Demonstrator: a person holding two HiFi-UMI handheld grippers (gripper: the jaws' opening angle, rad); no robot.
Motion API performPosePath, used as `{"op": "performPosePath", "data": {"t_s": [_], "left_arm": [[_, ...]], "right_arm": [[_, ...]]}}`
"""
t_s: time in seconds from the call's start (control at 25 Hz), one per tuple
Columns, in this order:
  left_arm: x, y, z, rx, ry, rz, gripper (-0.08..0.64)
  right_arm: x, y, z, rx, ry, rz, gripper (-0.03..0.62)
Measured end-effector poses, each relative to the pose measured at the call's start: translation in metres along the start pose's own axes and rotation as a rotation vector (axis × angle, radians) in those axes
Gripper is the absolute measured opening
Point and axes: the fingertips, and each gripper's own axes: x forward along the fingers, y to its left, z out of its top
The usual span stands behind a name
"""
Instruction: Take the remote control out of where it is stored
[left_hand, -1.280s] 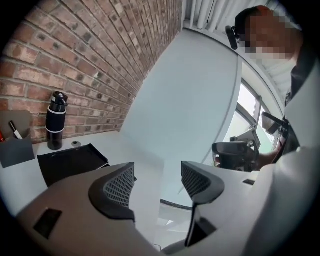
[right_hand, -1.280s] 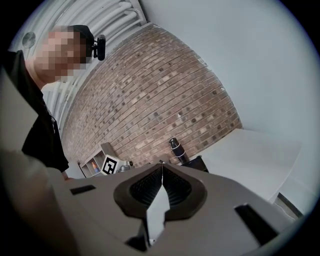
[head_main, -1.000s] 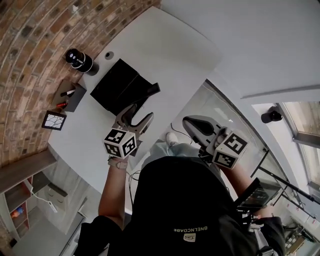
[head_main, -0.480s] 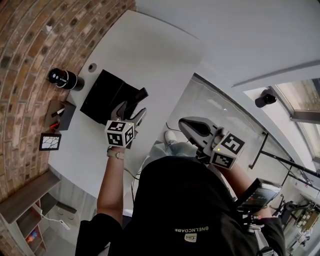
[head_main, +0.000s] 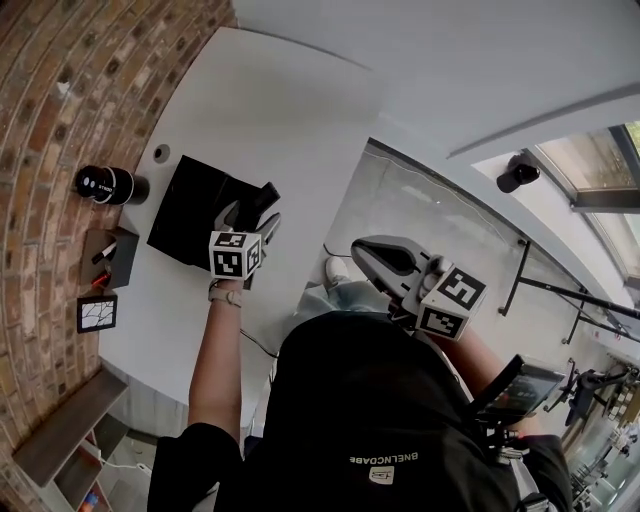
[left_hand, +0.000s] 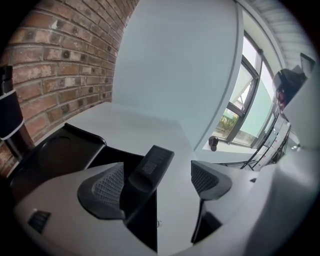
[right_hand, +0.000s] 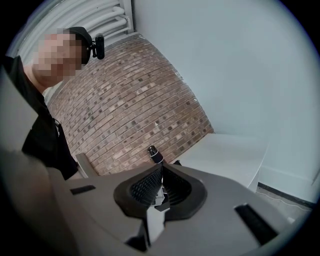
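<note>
Remote (head_main: 262, 197) in box (head_main: 185, 205) on table (head_main: 290, 110); cylinder (head_main: 105, 184) L of box, nr wall (head_main: 60, 100)

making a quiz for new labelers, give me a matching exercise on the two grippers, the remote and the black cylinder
1 left gripper
2 right gripper
3 remote control
4 black cylinder

A by the brick wall
B jaws together
C jaws apart
D sticking out of the black holder

Pairs: 1-C, 2-B, 3-D, 4-A. The left gripper's jaws have just been opening, remote control between them.
</note>
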Motion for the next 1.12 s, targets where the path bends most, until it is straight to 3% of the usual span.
{"op": "performPosePath", "data": {"t_s": [0.32,0.48,0.8,1.12], "left_arm": [[0.026,0.007,-0.005,0.004,0.062,-0.022,0.400],[0.037,0.010,-0.015,0.041,0.115,-0.005,0.400],[0.046,0.015,-0.010,0.065,0.128,0.001,0.399],[0.053,0.016,-0.011,0.183,0.156,0.032,0.397]], "right_arm": [[-0.006,-0.007,0.001,0.019,-0.021,-0.047,0.006],[-0.009,-0.011,0.003,0.027,-0.033,-0.067,0.006],[-0.012,-0.013,0.003,0.047,-0.050,-0.087,0.006],[-0.013,-0.015,0.003,0.054,-0.057,-0.102,0.006]]}}
